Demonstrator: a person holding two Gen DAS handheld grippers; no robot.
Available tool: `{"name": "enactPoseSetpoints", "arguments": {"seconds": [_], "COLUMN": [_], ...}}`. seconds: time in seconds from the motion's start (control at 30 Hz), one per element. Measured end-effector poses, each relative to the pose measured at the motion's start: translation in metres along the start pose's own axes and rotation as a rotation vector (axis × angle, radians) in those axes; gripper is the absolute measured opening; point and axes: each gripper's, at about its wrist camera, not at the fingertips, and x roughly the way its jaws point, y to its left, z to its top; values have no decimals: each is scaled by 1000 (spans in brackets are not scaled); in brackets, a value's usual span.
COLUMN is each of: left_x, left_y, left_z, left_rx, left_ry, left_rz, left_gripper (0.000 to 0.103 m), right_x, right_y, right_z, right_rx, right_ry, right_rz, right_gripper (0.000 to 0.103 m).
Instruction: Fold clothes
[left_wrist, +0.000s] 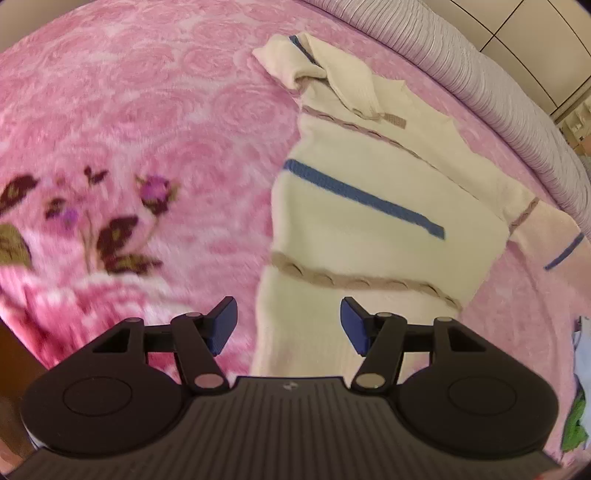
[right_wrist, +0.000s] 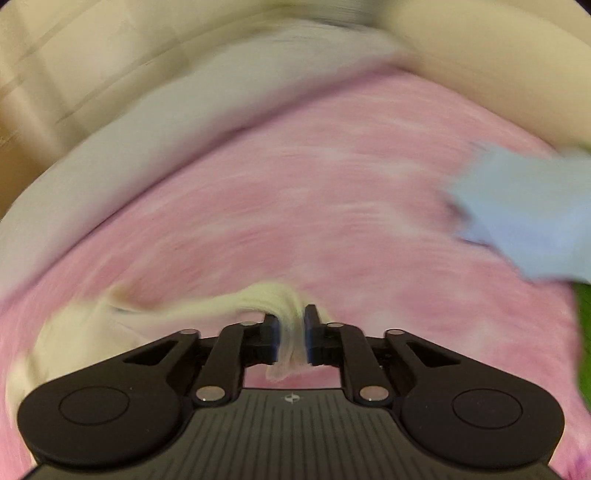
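Your left claw (left_wrist: 289, 325) hangs apart, empty, over the cream sweater (left_wrist: 369, 221) on the pink blanket (left_wrist: 147, 110); right claw (right_wrist: 291, 334) is clamped on sweater fabric.

No readable text, labels, or numbers

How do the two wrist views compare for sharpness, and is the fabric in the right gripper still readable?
Left wrist view: mostly sharp, cream sweater stripes crisp, slight smear on the pink blanket at left, fisheye bending. Right wrist view: heavy motion streaking across everything; cream fabric between the right gripper pads remains recognisable, but its pattern is lost.
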Motion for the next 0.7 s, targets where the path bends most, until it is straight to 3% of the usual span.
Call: {"name": "enactPoseSetpoints", "arguments": {"seconds": [0.03,0.07,0.1,0.2,0.4,0.47,0.5,0.53,0.6,0.63,0.7], "left_x": [0,0,1,7,29,41,48,53,60,64,53], "left_y": [0,0,1,14,52,58,60,61,58,56,56], "left_z": [-4,-8,-13,-29,-63,-72,-76,-77,-69,-66,-41], "left_rx": [-14,-28,-47,-178,-648,-753,-805,-825,-775,-750,-653], "left_ry": [7,14,22,53,77,64,57,53,49,47,-11], "left_rz": [-2,-3,-6,-31,-158,-193,-210,-218,-212,-208,-220], "left_gripper": [60,62,62,66,69,71,71,70,49,6,4], "right_x": [5,10,15,23,41,36,32,23,9,3,-6], "right_y": [-18,-32,-45,-53,-42,-29,-20,-9,17,31,56], "right_z": [16,20,22,-16,-162,-213,-236,-248,-266,-272,-283], "right_rx": [89,170,239,231,289,334,344,300,191,129,59], "right_ry": [13,22,31,76,320,383,401,359,316,310,302], "right_rz": [-58,-134,-196,-116,28,60,70,70,70,70,103], "right_gripper": [40,61,65,70,71,72,74,75,76,76,75]}}
